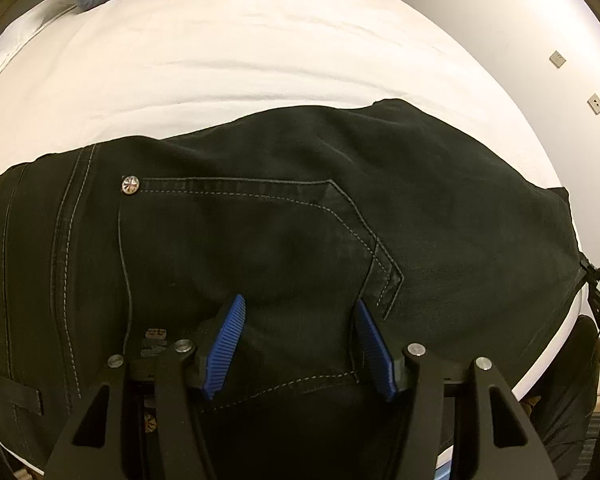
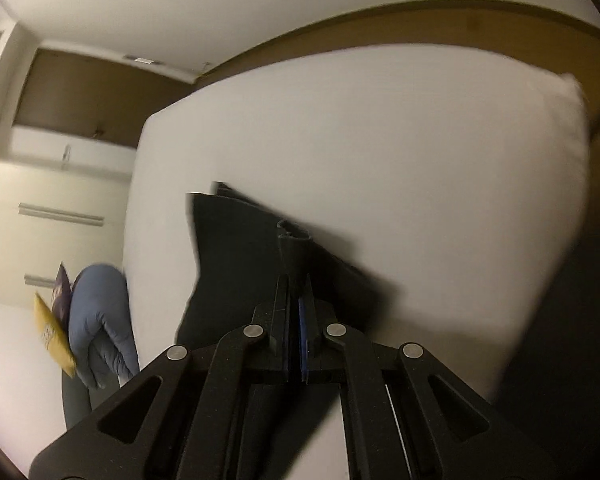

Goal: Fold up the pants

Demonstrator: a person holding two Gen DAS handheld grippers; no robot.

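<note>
on white bed (image 1: 260,60), left gripper (image 1: 300,316) gapes over pants (image 1: 260,240); right gripper (image 2: 296,292) pinches them.

Black denim pants (image 1: 284,208): pale grey contrast stitching, silver rivet (image 1: 131,184) with red-blue flag motif. White bedsheet (image 1: 236,52), plain. Ribbed blue finger pads (image 1: 229,346) on black left gripper (image 1: 300,344). Slate-blue padded garment (image 2: 100,320); yellow packet (image 2: 54,334) beside it.
</note>
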